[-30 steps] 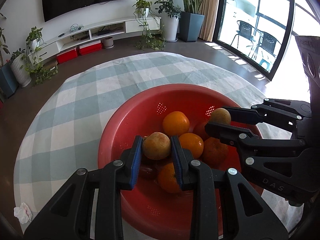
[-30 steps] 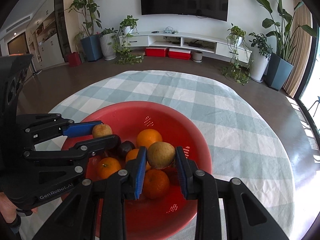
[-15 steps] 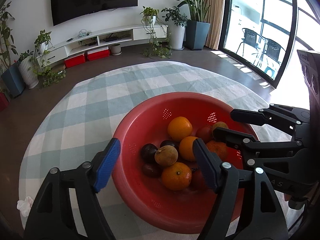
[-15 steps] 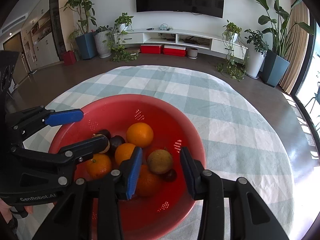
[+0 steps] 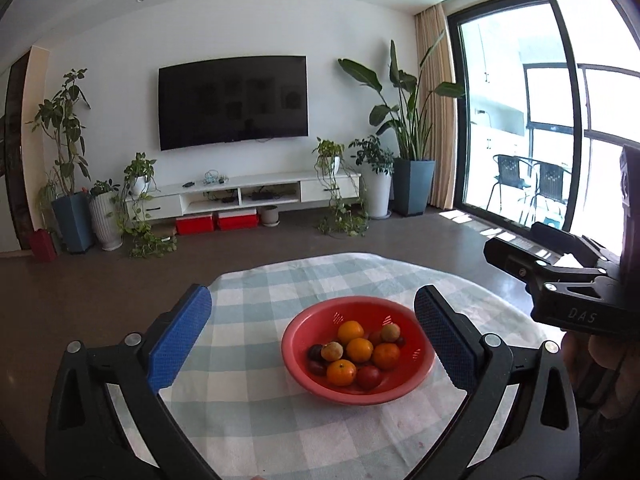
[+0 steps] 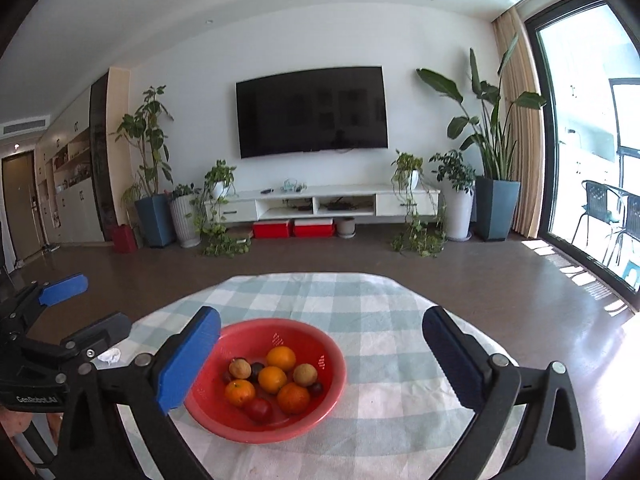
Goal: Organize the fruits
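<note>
A red colander bowl (image 5: pixel 304 328) sits on the round checked table and shows in the right wrist view too (image 6: pixel 320 340). It holds several oranges (image 5: pixel 359 349), two brown round fruits (image 5: pixel 332 351) and dark plums (image 5: pixel 316 353). My left gripper (image 5: pixel 312 332) is wide open and empty, raised and pulled back from the bowl. My right gripper (image 6: pixel 320 356) is wide open and empty, also pulled back. Each gripper shows at the edge of the other's view: the right one (image 5: pixel 560 276), the left one (image 6: pixel 76 312).
The blue-and-white checked cloth (image 6: pixel 384 312) covers the round table. A crumpled white tissue (image 6: pixel 109 355) lies near its left edge. Beyond are the floor, a TV wall, a low white cabinet (image 6: pixel 320 204), potted plants and a glass door at the right.
Both grippers let go of their brown fruits into the bowl, opened wide, then drew back and up, so the bowl now looks small and far.
</note>
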### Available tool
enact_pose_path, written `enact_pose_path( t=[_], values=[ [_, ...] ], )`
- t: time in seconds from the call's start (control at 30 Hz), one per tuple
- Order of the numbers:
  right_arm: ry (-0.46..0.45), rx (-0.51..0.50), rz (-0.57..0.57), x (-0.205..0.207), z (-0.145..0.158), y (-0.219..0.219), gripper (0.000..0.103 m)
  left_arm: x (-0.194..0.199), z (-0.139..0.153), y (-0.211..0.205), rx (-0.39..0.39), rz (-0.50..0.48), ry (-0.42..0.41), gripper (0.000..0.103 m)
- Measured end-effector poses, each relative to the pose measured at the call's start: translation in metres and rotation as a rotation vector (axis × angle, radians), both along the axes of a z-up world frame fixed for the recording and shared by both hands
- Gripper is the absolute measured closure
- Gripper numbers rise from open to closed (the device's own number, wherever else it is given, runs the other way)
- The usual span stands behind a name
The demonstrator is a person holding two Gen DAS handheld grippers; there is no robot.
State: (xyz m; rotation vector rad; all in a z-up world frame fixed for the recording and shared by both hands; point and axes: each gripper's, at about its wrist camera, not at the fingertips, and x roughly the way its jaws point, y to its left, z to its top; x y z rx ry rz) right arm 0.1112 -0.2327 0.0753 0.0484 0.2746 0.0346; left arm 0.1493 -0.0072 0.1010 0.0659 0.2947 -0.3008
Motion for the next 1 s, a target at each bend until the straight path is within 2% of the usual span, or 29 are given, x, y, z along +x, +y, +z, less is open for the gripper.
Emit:
enact_pose_path(
  t=[0.07,0.17,0.3,0.37,0.43,0.53,0.73,0.87,1.0],
  values=[
    [-0.066,0.011,0.001,-0.021,0.018,0.0,0.0,-0.029,0.019,0.003,-0.007,0.066,-0.069,0.0],
    [-0.15,0.048,-0.011,-0.052,0.045,-0.002,0.0,-0.07,0.037,0.007,-0.01,0.239,-0.179,0.0],
    [-0.205,0.077,-0.025,-0.086,0.074,-0.006,0.0,-0.093,0.046,0.018,-0.065,0.307,-0.131,0.0],
    [-0.229,0.081,-0.027,-0.1,0.082,-0.006,0.0,-0.099,0.044,0.018,-0.032,0.342,-0.117,0.0],
    [-0.234,0.064,-0.021,-0.111,0.081,-0.004,0.0,-0.101,0.037,0.016,-0.005,0.362,-0.056,0.0],
    [-0.194,0.062,-0.004,-0.119,0.067,-0.003,0.0,-0.109,0.023,0.013,0.005,0.352,0.023,0.0],
    [-0.014,0.102,-0.035,-0.119,0.021,-0.009,0.0,-0.116,-0.015,-0.002,0.064,0.336,0.182,0.0],
    [0.108,0.105,-0.088,-0.116,-0.012,-0.013,0.0,-0.114,-0.039,-0.006,0.044,0.332,0.255,0.0],
    [0.222,0.09,-0.114,-0.112,-0.037,-0.016,0.0,-0.108,-0.054,-0.01,0.05,0.333,0.292,0.0]
  ],
)
